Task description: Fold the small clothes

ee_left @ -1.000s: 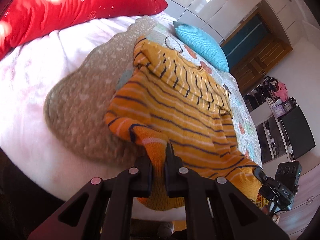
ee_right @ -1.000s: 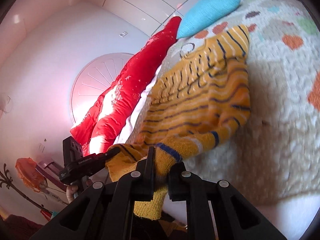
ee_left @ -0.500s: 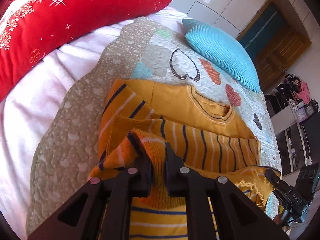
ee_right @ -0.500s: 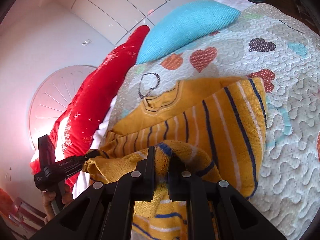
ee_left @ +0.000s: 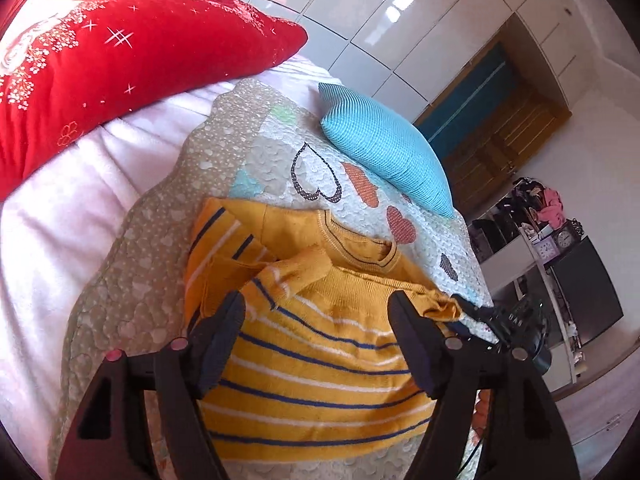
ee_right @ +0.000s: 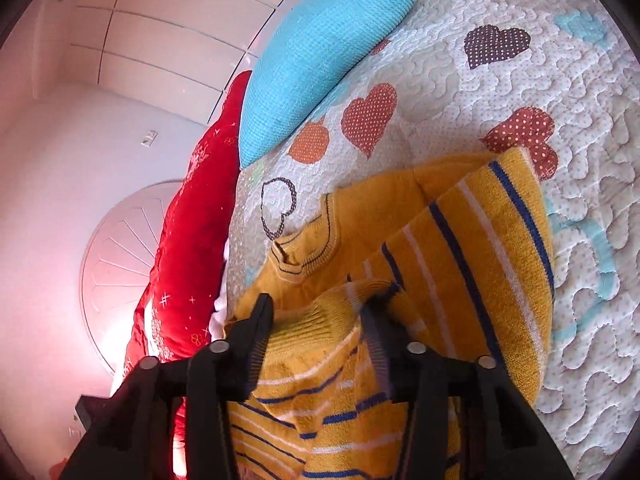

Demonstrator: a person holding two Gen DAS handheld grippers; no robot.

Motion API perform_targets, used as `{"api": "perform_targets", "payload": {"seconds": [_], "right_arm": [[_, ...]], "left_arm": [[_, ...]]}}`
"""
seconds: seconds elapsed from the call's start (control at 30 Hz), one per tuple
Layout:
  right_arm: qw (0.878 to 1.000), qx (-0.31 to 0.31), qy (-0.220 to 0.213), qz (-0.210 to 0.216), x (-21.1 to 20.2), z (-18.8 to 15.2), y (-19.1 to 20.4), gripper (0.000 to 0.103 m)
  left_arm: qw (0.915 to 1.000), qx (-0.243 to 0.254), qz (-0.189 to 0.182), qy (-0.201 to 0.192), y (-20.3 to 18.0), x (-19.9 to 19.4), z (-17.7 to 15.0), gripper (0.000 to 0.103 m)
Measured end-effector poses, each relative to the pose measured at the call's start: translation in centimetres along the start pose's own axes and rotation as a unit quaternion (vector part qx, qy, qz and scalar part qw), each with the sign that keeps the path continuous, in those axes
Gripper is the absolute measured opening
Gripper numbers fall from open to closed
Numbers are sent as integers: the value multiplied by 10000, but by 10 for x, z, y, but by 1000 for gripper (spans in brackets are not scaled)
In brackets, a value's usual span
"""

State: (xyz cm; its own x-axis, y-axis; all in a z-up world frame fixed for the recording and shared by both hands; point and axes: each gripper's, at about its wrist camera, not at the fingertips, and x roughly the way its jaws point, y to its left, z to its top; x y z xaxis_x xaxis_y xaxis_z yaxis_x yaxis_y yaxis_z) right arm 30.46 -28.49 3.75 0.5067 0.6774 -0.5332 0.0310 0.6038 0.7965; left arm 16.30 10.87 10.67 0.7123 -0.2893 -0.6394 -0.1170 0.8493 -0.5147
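Here the mustard-yellow knitted sweater with navy and white stripes lies folded on a pale quilted bedspread patched with hearts, under the left gripper and right gripper, whose fingers are spread wide, pinching nothing. Beyond its collar rest a turquoise ribbed cushion and a red embroidered pillow before glossy white cabinet doors. Only the left wrist view shows a wooden door and cluttered shelf; only the right shows a white round fan-patterned panel.
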Motion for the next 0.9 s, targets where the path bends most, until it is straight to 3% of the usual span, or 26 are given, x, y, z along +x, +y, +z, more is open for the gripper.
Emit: {"api": "perform_targets", "payload": {"seconds": [0.13,0.2,0.3,0.47,0.5,0.53,0.57,0.7,0.77,0.9], "right_arm": [[9986,-391,-207,-281,-25,-5,16,62],[9938,-859,-177,-677,-39,-18,27,62],[9702,-1923,-108,-1470,-55,-53,45,62],[9378,-2902,373,-1868,-60,-119,41,61],[9299,-3039,454,-2020,-57,-127,36,38],[9192,-3167,450,-2297,-54,-131,30,9],[9098,-3223,454,-2576,-54,-130,22,9],[9073,-2577,-38,-3322,-72,-84,-15,9],[8974,-2242,-217,-3794,-79,-63,-26,9],[9216,-2210,-754,-3101,-105,-61,6,9]], "left_arm": [[9988,212,441,-4,5,-4,-33,75],[9981,198,578,85,14,4,-47,75],[9957,199,885,158,29,19,-63,75],[9906,314,1331,99,46,31,-85,75],[9895,373,1390,126,49,33,-89,75],[9897,380,1374,143,52,34,-90,75],[9905,336,1323,133,55,33,-90,75],[9915,271,1273,90,58,32,-89,75],[9920,235,1237,93,60,32,-89,75],[9937,130,1111,67,64,31,-88,75]]}}
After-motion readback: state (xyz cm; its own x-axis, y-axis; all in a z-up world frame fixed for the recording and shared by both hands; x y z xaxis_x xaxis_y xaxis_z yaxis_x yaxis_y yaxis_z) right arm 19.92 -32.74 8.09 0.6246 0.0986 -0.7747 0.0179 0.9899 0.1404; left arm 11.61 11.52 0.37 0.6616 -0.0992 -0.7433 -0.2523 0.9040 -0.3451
